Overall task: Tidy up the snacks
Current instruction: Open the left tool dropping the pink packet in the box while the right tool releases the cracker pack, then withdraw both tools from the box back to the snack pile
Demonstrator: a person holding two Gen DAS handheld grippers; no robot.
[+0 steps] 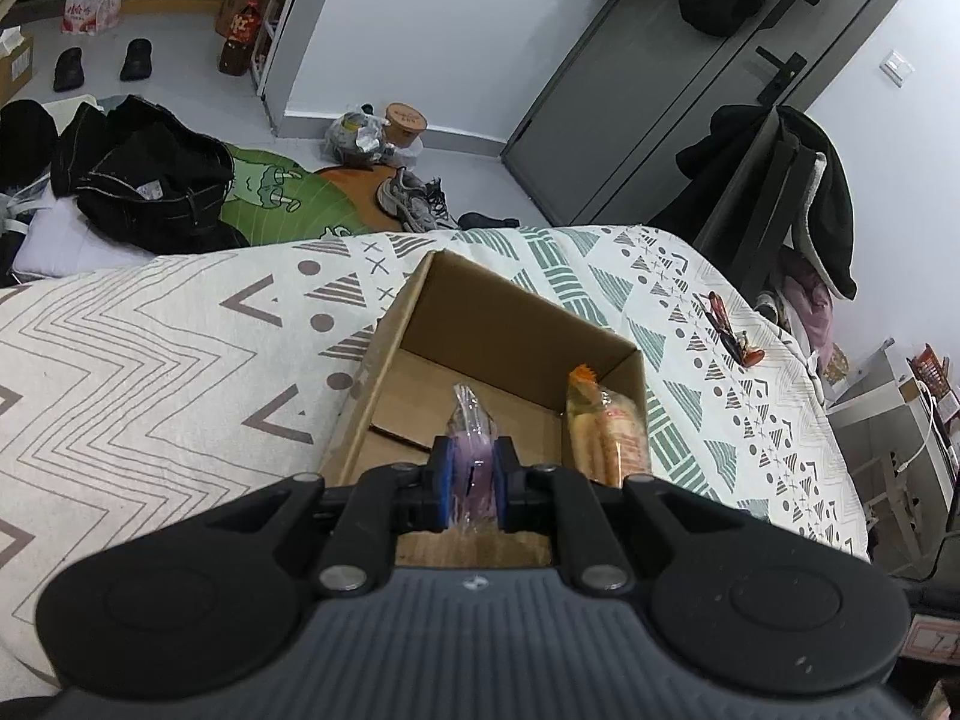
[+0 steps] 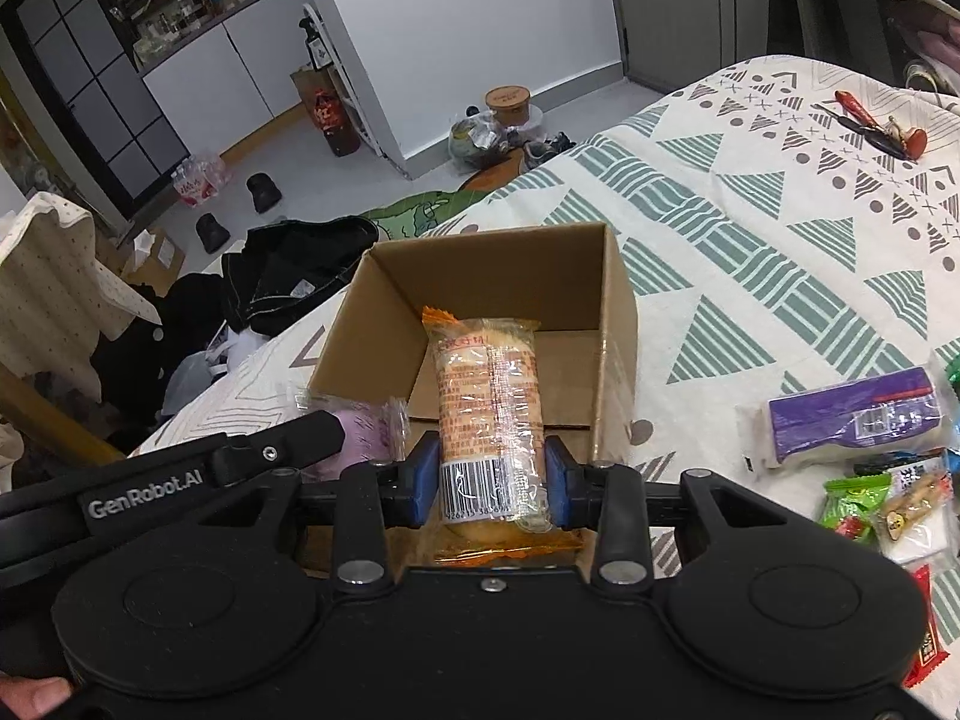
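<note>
Bedspread (image 1: pixel 150 348) patterned, cluttered room | left gripper (image 1: pixel 471 471) clamps purple snack (image 1: pixel 471 450) | right gripper (image 2: pixel 492 483) clamps orange snack (image 2: pixel 489 396)

brown box (image 2: pixel 612 324), orange snack (image 2: pixel 489 396), purple snack (image 1: pixel 474 462)

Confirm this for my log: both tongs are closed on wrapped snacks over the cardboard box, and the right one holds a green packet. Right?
Not quite. The right tongs hold an orange-wrapped snack, not a green one, as the right wrist view shows. The rest stands: the left tongs grip a purple snack over the cardboard box.
</note>
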